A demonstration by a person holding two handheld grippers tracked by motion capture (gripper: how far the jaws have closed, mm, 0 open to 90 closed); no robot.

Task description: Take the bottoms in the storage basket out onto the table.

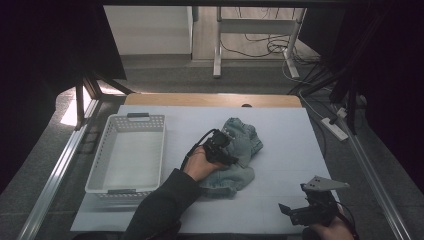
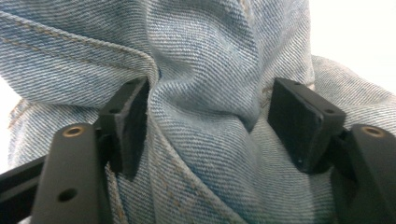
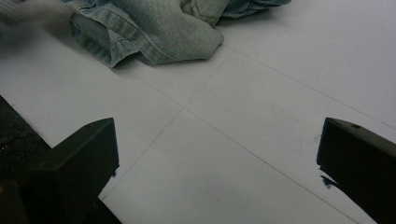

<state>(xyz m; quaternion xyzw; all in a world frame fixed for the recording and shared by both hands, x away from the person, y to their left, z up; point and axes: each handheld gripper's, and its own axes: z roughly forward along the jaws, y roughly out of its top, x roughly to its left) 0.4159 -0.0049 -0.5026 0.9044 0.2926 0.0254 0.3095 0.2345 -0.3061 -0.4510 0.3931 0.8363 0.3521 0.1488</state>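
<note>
Denim folds [image 2: 205,93] bulge between the left gripper's [image 2: 210,116] parted jaws, pads beside the fabric but not pinching it. That crumpled garment lies mid-tabletop [image 1: 280,145], right of a white basket [image 1: 100,170]. Nearer, the right gripper [image 3: 217,154] hovers with jaws wide, holding nothing.

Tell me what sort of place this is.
Likely a lab or recording workspace, not a home: a white-covered table in a metal frame, loose cables and a power strip on grey carpet, and desk legs behind.
</note>
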